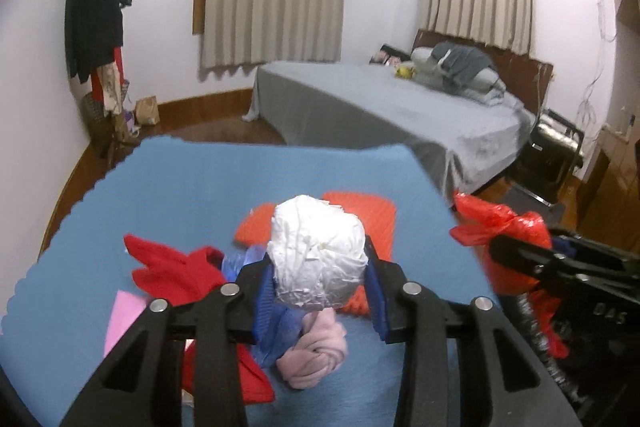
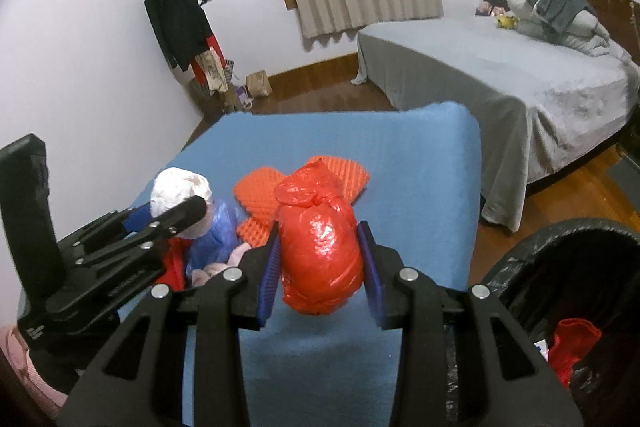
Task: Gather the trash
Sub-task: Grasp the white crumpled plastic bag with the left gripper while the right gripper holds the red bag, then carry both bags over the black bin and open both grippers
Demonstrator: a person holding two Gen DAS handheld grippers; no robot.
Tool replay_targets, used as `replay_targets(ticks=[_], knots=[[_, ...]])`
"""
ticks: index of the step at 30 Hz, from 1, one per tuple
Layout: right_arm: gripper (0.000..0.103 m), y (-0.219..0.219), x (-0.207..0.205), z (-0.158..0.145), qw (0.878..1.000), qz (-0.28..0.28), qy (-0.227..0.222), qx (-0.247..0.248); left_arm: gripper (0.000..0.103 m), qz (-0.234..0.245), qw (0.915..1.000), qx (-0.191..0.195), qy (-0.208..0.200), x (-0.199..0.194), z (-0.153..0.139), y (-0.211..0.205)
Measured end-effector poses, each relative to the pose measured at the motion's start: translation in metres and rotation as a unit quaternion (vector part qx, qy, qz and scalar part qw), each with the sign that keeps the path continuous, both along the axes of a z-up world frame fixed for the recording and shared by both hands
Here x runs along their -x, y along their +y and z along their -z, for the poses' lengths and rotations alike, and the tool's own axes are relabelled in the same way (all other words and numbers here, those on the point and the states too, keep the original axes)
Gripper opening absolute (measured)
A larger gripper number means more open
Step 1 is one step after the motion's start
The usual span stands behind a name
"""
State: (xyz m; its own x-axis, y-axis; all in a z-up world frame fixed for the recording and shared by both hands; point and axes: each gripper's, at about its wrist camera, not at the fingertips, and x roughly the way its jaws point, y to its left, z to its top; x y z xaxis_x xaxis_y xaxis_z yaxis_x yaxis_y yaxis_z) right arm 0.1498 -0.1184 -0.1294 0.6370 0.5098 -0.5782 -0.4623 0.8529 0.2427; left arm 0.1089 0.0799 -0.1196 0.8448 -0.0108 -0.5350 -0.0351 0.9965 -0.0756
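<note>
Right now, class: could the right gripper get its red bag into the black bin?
Probably yes. The right gripper is shut on the red bag, and the black bin gapes close on its right, with nothing between.

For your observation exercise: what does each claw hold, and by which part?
The left claw grips the white paper ball by its sides. The right claw grips the knotted red bag by its sides, below the knot.
</note>
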Motion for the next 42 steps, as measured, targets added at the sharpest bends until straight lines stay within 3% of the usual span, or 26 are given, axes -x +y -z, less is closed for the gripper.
replay_targets(ticks=[10,20,30,42], knots=[[0.035,-0.034,0.015,-0.032,0.999,0.024,-0.03,-0.012,0.039,0.009,0.9996,0.001,-0.028,0.013,-0.036,-0.019],[0.035,-0.083,0.036,-0.05,0.996,0.074,-0.046,-0.009,0.039,0.05,0.998,0.01,-0.037,0.02,-0.052,-0.051],[0.035,-0.132,0.056,-0.047,0.991,0.129,-0.045,0.003,0.039,0.114,0.9924,0.023,-0.041,0.02,-0.058,-0.099],[0.035,-0.199,0.075,-0.03,0.978,0.207,-0.029,0.02,0.039,0.199,0.9792,0.029,-0.026,0.006,-0.047,-0.168]])
